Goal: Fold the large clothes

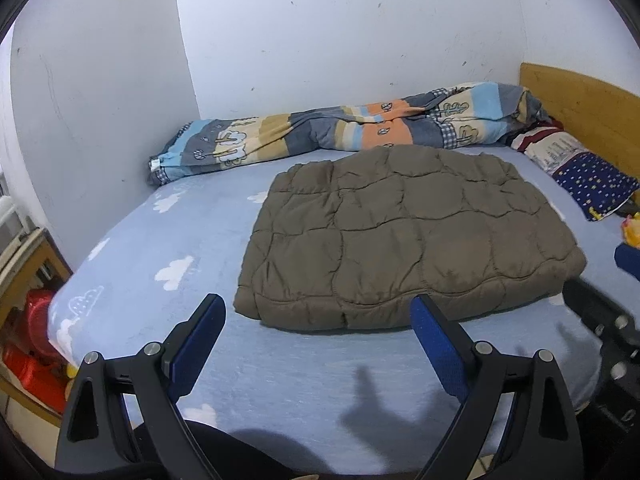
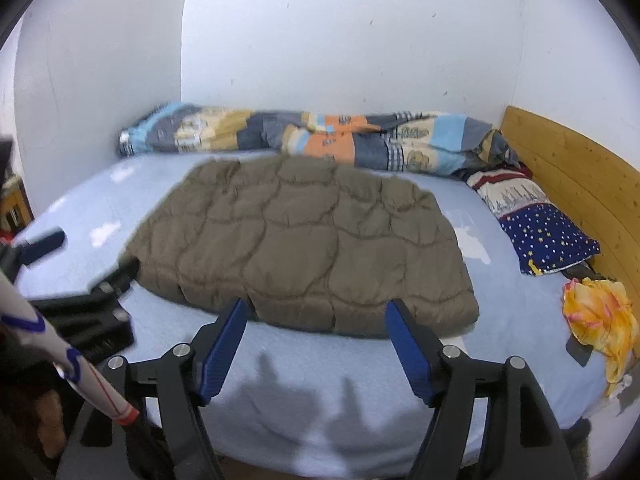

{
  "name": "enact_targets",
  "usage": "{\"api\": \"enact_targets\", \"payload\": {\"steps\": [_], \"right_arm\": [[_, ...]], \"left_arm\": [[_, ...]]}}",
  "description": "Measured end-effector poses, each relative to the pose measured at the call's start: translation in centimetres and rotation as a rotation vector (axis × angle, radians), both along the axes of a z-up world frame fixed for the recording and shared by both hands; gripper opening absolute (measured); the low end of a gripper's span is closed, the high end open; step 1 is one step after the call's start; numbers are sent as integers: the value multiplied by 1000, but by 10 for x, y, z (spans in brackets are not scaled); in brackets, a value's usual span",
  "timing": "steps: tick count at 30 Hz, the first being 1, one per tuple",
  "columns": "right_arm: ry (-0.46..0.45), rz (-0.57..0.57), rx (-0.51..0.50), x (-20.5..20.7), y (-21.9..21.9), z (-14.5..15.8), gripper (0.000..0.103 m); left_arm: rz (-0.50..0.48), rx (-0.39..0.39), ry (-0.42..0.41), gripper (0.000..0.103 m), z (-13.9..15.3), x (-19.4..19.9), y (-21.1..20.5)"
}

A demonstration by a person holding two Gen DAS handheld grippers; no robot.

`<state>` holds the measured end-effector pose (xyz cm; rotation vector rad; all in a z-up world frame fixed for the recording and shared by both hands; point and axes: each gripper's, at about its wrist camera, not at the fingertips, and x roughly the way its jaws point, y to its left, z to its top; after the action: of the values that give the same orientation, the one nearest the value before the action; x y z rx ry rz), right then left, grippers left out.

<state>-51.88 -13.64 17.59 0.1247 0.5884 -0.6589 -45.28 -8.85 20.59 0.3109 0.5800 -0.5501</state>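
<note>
Left wrist view: right tongs (image 1: pixel 624 280) mostly cropped, seemingly empty; left tongs (image 1: pixel 318 304) agape, empty.

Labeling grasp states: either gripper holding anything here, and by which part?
Nothing held. Left gripper and right gripper both open, empty, just short of the folded brown quilted garment's near edge.

White walls (image 2: pixel 340 40) are meeting in a corner behind the bed (image 1: pixel 132 240), which is wearing a light blue sheet with white clouds. A wooden headboard (image 2: pixel 568 172) is standing at the right end — a rolled striped blanket (image 1: pixel 340 128) is lying along the wall, and a starry pillow (image 2: pixel 548 236) is resting beside the headboard.
</note>
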Motion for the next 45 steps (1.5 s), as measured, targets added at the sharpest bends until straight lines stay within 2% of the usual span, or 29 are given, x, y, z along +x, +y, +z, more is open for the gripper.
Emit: {"api": "enact_targets", "payload": {"steps": [4,8,10,13,19,26,36,45], "right_arm": [[-95,-6,-37,-13,8,26,81],[-204,-13,-68,-33,17,54,82],[-238,-19,-89,-40,22,65,89],[-271,-29,-135,-49,28,75,91],[-245,-24,-113,-47,29,69,91],[-256,-22,-113,-51,32,71,91],[-221,9,-97,-42,37,63,92],[-179,-7,-81,-35,34,54,94]], "left_arm": [[-15,-21,8,93,13,-4,5],[-10,-56,-39,93,36,-14,12],[-9,-88,-58,93,50,-20,17],[1,-124,-76,93,64,-25,23],[35,-141,-88,93,74,-25,33],[60,-138,-95,93,76,-23,40],[78,-130,-78,93,70,-16,44],[81,-116,-56,93,62,-8,41]]}}
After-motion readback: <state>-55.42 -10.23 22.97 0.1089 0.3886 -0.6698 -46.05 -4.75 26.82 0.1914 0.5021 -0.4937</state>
